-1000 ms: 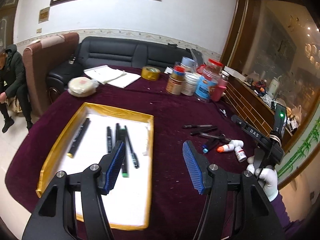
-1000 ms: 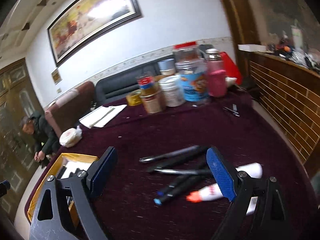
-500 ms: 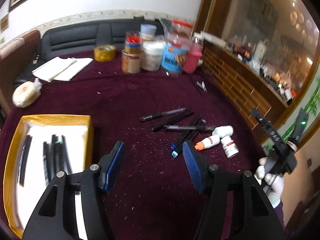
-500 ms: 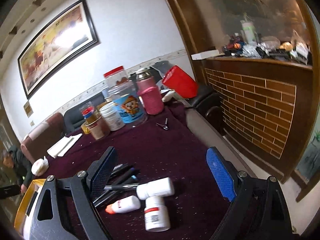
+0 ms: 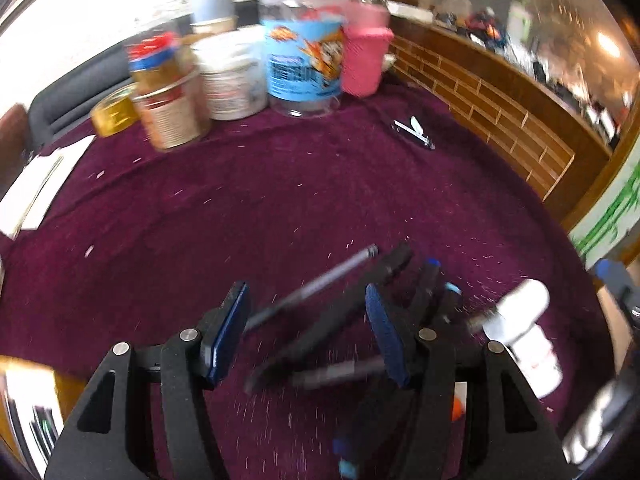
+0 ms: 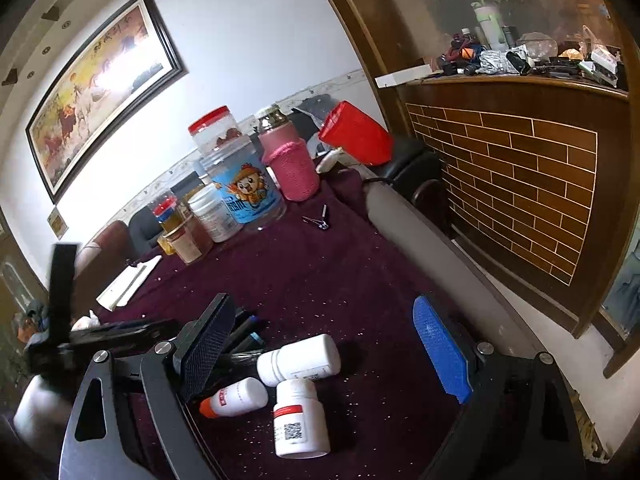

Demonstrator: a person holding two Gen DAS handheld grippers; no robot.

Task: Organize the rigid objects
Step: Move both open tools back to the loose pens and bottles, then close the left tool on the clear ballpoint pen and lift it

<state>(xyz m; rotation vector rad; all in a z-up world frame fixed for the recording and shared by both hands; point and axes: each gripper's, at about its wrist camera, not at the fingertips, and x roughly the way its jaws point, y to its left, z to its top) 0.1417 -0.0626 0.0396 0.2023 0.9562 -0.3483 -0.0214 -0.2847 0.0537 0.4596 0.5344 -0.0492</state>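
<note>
Because my left fingers (image 5: 306, 332) hang apart over crowded black pens (image 5: 332, 320), closing could pinch several; my right fingers (image 6: 324, 344), spread, might nudge the white plastic bottles (image 6: 298, 360).

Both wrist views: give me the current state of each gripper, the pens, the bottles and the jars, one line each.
left gripper: open, over the loose pens, nothing between its fingers.
right gripper: open wide, holding nothing.
pens: loose on the purple cloth, lying flat.
white bottles: three, all lying on their sides, caps on.
blue-label jar: upright, red lid on.
pink-sleeved bottle: upright.
nail clipper: lying flat on the cloth.
</note>
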